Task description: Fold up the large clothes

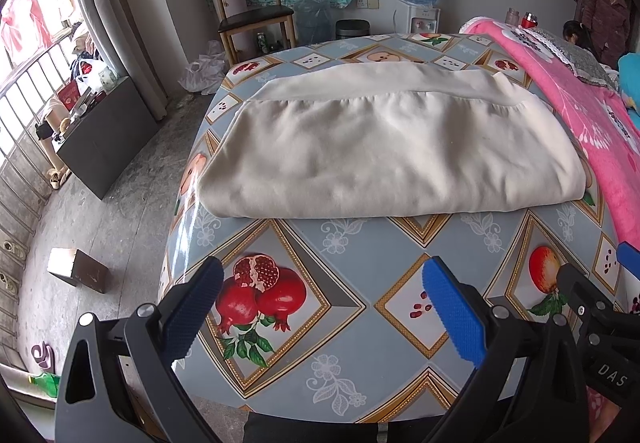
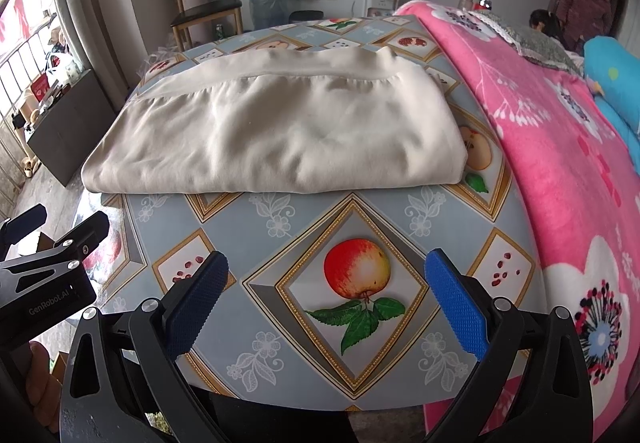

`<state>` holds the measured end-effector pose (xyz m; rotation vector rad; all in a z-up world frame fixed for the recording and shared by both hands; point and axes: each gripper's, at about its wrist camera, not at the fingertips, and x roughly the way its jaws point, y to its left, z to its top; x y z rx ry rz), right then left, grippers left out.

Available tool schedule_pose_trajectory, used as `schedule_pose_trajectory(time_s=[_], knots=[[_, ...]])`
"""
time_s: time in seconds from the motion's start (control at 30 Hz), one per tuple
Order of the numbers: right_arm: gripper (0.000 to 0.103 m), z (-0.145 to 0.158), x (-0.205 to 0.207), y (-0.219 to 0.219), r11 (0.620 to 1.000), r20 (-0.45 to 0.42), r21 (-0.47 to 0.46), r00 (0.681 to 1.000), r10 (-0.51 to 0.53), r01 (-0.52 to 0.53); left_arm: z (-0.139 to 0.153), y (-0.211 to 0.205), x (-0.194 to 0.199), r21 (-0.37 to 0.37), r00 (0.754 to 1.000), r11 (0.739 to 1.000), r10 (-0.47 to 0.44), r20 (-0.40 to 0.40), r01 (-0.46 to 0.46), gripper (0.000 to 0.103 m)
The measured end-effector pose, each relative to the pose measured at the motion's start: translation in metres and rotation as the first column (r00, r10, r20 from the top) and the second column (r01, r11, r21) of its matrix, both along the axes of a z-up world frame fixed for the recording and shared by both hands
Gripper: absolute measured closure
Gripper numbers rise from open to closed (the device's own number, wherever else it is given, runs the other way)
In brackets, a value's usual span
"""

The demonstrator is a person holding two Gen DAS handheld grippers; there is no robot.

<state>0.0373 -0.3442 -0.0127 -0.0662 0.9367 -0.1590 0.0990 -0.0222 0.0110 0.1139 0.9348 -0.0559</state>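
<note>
The left tool (image 1: 320, 307) hangs over the near end of the worktop (image 1: 360, 323), spread wide and empty, short of the garment (image 1: 380, 151). That garment, cream and already folded into a thick oblong, lies across the middle of the worktop, its near edge a soft rounded fold and its far side showing a flat stitched band with light gathers below it. It looks like fleece or heavy jersey: matte, limp, several layers deep. I would judge it light for its bulk and quite unbreakable, but floppy; lifted at one point it would sag and the layers would slide apart. The glossy oilcloth under it, printed with pomegranates and apples in gold diamonds, looks slick, so the cloth could skate when pushed. The best hold, to my eye, is the two near corners, each tool pinching through every layer at the fold.

The right tool (image 2: 326, 307) is likewise gaping and empty, over the printed apple just this side of the garment. Right of the garment a plush pink blanket (image 2: 560, 163) with white flowers runs alongside the worktop.
</note>
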Motion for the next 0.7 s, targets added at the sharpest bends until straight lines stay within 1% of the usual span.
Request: schedule_pose_trajectory(time_s=[0.7], knots=[[0.007,-0.0010,0.0005,0.0004,1.000,0.000,-0.001,1.000,0.001,-0.001,0.0001,-0.0006,0.0000,0.002,1.000,1.000,0.001,0.001,-0.001,0.005]])
